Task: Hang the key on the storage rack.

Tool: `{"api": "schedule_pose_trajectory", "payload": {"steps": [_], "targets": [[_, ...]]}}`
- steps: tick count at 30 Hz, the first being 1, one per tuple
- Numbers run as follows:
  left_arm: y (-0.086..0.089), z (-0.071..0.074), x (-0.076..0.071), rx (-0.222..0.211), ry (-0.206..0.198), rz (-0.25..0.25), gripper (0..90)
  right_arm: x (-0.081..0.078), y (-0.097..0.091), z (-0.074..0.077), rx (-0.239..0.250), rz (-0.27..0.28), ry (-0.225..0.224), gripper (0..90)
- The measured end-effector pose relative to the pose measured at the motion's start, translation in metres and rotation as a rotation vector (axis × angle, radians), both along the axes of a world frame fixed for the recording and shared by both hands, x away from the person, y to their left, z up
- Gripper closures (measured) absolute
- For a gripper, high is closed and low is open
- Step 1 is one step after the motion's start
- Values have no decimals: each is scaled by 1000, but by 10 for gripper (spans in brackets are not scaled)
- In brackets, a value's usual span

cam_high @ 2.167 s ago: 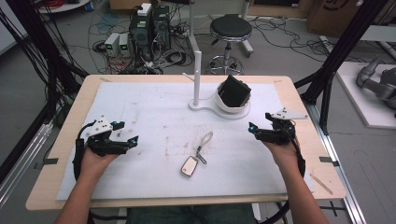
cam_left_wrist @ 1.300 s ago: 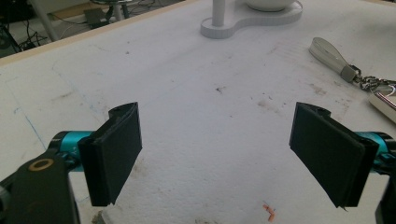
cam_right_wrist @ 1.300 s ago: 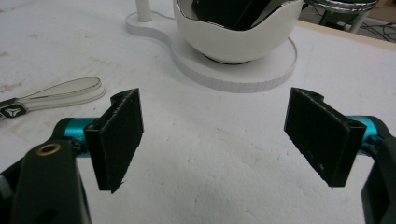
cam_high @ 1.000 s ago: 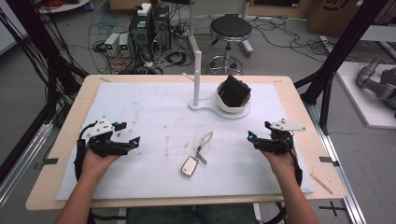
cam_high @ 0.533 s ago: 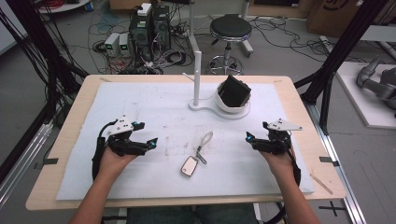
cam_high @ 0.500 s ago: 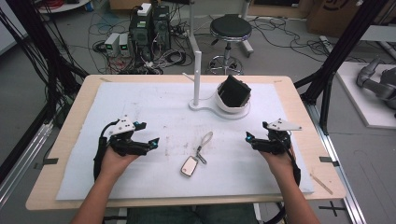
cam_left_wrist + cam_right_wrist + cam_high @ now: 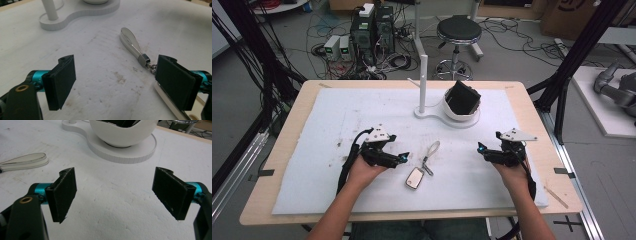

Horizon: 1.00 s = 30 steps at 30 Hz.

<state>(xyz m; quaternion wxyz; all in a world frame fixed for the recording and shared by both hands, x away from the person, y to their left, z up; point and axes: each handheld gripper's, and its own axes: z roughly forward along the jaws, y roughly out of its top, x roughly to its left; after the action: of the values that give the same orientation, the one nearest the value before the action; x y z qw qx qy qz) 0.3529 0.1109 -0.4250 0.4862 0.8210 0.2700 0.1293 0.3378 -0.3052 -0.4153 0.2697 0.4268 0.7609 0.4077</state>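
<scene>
Landmark: the key fob [image 7: 415,177], lying flat on the white mat [image 7: 327,125] near the front middle of the tabletop [image 7: 282,150], its strap [image 7: 430,151] running up and away toward the white stand [image 7: 424,80].

Left gripper [image 7: 402,157]: has moved in from well left of the fob to just left of it since half a second ago. Jaws stand wide apart and hold nothing. In the left gripper view [image 7: 116,82] the fob's edge [image 7: 170,106] sits under the right-hand jaw, with the strap's metal clasp [image 7: 144,60] just beside that jaw; contact cannot be confirmed.

Fob: position unchanged.

Right gripper [image 7: 482,149]: well right of the fob, barely shifted. Jaws wide apart, empty [image 7: 113,195], facing the bowl [image 7: 125,131] on the stand's base.

Assessment: the left gripper is making the approach; the fob is not yet between its jaws, so a further shift toward the fob is needed before closing.
</scene>
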Motion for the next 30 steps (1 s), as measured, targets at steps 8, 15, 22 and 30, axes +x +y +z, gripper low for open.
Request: {"api": "schedule_pose_trajectory", "payload": {"steps": [8, 15, 22, 30], "targets": [[-29, -6, 7, 8, 13, -21, 169, -4, -4, -1, -10, -9, 0, 200], [-49, -10, 10, 37, 31, -56, 169, -8, -7, -2, -15, -17, 1, 200], [-72, -20, 15, 105, 58, -73, 169, -12, -13, -2, -16, -32, 2, 200], [-83, -26, 16, 202, 66, -43, 314, -14, -15, -3, -17, -34, 3, 200]]}}
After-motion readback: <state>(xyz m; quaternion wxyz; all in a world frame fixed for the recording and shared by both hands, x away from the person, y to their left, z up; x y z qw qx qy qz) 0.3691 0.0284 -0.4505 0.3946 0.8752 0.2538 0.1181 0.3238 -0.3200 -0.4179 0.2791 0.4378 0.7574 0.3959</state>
